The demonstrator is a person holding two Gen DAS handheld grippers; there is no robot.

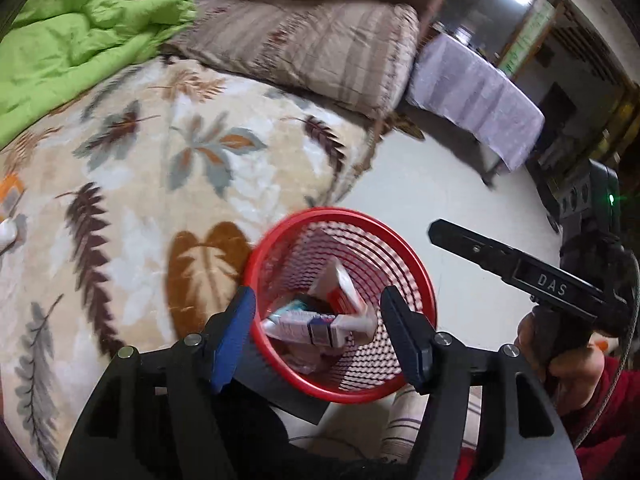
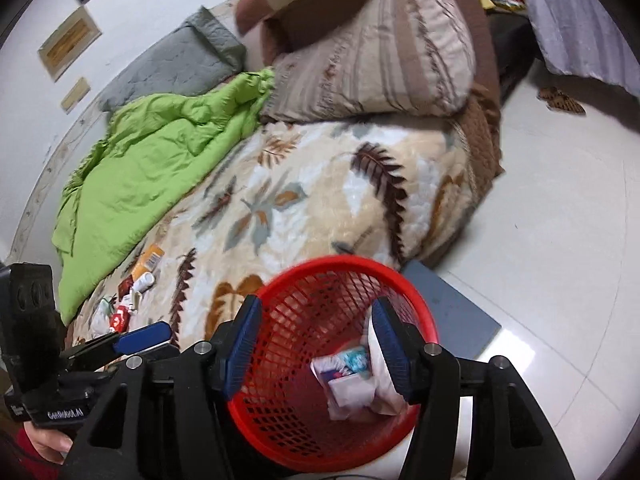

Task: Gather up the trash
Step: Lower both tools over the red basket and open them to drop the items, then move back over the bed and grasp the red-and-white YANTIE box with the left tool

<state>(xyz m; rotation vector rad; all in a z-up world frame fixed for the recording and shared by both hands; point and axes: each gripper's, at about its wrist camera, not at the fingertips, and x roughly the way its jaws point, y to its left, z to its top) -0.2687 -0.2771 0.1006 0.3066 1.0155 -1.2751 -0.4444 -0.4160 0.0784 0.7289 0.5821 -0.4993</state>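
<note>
Both grippers over the red basket

The left gripper [image 1: 316, 328] and right gripper [image 2: 316, 344] hang with jaws apart, empty, above the red basket [image 2: 280, 432] of cartons beside the bed; more litter [image 2: 132, 300] lies on the leaf-print blanket [image 2: 312, 200]. "DAS" and "GenRobot.AI" are readable on the grippers.

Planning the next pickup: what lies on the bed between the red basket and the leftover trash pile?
Only bare leaf-print blanket lies between the red basket and the trash pile, as the right wrist view shows.

Plastic mesh beside plush cloth
The red basket [image 2: 280, 292] is glossy plastic lattice; the leaf-print blanket [image 2: 320, 208] looks fleecy; the floor [image 2: 560, 240] is shiny tile.
</note>
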